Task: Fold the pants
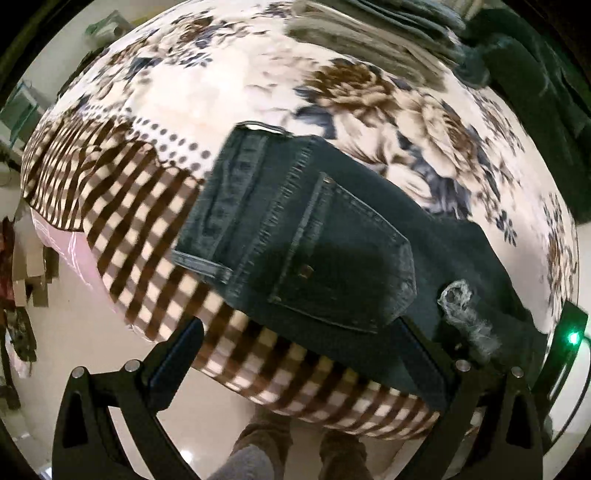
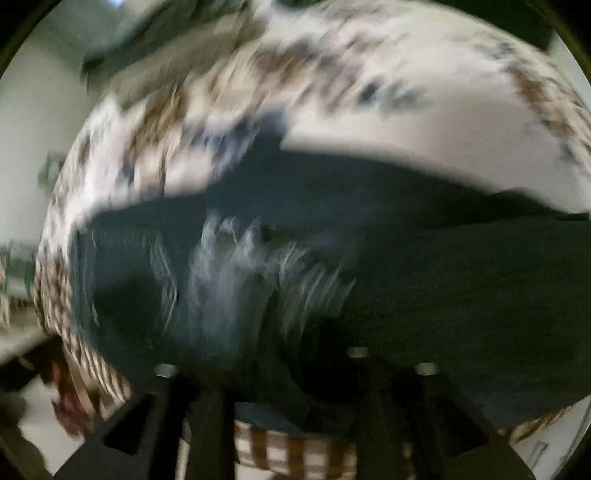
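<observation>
Dark blue jeans (image 1: 332,240) lie on a floral and checked bedspread (image 1: 221,92), waistband at the upper left, back pocket up, a frayed rip (image 1: 465,314) near the right. My left gripper (image 1: 299,354) is open and empty over the bed's near edge; its right finger (image 1: 424,354) lies on the denim. In the blurred right wrist view the jeans (image 2: 406,277) fill the middle, with the frayed rip (image 2: 236,273). My right gripper (image 2: 291,398) sits low against the denim; its dark fingers blur into the fabric.
A pile of folded clothes (image 1: 388,26) lies at the far side of the bed. A dark green garment (image 1: 535,92) lies at the far right. The person's legs (image 1: 295,443) stand on the tiled floor below the bed edge.
</observation>
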The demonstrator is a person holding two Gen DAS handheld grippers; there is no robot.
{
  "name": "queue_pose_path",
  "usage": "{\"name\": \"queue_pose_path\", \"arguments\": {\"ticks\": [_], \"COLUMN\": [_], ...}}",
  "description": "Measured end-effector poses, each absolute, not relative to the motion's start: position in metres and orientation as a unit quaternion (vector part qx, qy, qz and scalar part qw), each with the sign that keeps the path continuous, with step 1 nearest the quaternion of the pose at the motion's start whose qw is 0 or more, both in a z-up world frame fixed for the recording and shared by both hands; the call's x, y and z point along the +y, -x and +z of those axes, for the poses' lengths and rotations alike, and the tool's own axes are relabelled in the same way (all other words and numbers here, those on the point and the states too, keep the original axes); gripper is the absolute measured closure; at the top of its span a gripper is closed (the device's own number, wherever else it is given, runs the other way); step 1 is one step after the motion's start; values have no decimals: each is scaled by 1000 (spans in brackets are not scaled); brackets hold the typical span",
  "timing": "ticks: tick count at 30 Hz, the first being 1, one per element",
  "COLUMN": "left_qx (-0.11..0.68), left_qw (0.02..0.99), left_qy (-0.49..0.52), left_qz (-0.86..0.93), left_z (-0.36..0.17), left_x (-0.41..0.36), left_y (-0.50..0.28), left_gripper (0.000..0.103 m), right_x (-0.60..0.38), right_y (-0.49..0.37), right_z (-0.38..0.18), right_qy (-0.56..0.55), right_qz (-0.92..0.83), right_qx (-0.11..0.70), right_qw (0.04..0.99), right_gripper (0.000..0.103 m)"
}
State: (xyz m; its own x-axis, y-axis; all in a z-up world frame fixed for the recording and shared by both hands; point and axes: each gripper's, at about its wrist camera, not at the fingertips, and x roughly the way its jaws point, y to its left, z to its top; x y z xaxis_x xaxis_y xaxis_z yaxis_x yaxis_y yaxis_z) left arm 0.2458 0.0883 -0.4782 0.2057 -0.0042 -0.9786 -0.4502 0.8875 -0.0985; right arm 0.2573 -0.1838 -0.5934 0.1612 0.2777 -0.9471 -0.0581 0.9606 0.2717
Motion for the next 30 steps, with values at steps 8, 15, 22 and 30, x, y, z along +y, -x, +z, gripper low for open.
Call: {"name": "queue_pose_path", "arguments": {"ticks": [8,15,22,30], "left_qx": [595,631,649,558], "left_qw": [782,772,757,786], "left_qy": [172,66,51,239], "left_qz": [72,40,57,120], "left_z": [-468,-526,-573,-491], "left_x": [38,-64,-63,31], "left_y": [-277,-318,-318,-253], "left_gripper": [0,0,0,0], "right_x": [-262,-404,-453,-429], "right_y": [-222,-219,-230,-235], "right_z": [-540,-581,-602,-577], "right_qy": [-249,-293,-291,-279], "right_qz": [112,-48,-78,-52], "right_qx": [603,629,631,638], "right_qw": [749,718,715,716], "right_gripper": [32,32,35,33]}}
